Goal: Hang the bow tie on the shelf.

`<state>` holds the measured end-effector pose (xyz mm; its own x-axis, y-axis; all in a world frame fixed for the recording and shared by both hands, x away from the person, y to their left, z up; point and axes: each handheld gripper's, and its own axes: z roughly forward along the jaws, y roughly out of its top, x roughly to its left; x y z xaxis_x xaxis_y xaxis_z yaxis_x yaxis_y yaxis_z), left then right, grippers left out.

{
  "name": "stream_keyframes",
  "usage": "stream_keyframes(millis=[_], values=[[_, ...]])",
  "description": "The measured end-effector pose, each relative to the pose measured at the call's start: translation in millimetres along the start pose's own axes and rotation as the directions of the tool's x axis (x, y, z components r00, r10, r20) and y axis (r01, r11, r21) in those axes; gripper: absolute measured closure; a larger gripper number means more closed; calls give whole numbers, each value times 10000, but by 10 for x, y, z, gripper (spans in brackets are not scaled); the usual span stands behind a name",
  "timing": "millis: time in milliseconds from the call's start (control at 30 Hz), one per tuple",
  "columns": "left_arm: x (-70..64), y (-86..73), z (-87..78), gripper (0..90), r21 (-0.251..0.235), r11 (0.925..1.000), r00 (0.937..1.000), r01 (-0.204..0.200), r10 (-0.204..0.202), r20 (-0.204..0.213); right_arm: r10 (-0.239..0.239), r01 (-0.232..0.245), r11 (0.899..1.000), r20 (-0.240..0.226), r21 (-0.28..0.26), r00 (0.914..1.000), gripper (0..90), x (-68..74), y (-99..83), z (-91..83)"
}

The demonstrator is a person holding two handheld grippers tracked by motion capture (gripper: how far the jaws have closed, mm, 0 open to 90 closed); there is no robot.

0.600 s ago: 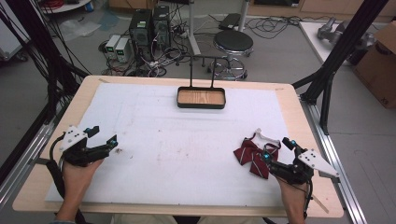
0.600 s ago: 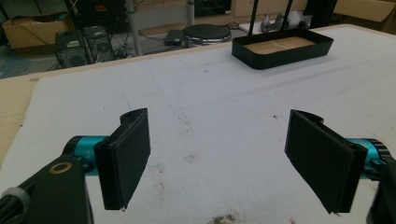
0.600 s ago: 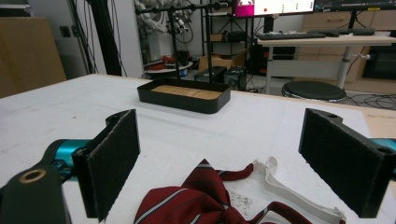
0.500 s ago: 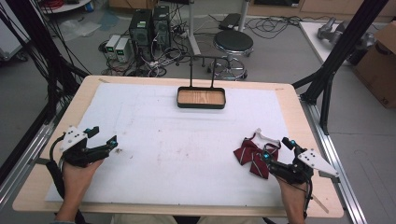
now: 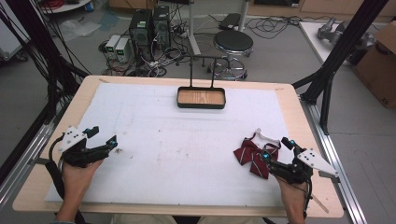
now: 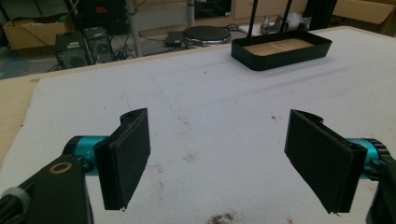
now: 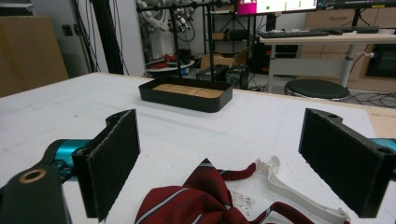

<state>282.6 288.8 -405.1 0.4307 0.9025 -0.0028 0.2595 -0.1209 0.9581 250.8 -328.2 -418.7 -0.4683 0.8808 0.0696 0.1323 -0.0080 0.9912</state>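
The room is evenly and brightly lit from overhead, so the white mat (image 5: 187,140) reads pale and flat with only faint, soft shadows under the hands and the black tray (image 5: 201,98). The high view is soft and blocky, with fine detail smeared. In both gripper views the near black pads (image 6: 125,156) are slightly soft, the background furniture is hazy, and a lit monitor (image 7: 275,5) shows bright against the dimmer room.

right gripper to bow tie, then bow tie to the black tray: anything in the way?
Nothing visible. The right gripper is open right at the bow tie, and only bare white mat lies between it and the black tray.
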Motion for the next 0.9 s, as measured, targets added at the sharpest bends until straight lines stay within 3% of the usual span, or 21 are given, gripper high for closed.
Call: stream_keyframes(millis=[400,900], values=[[1,6,1,228,-31,10000,10000,-58,58,11,-30,30,9999,14,132,10000,115,-59,-1,41],[-6,9,13,228,-69,10000,9999,-70,71,105,-203,212,9943,-97,1046,9997,143,-207,-44,251]])
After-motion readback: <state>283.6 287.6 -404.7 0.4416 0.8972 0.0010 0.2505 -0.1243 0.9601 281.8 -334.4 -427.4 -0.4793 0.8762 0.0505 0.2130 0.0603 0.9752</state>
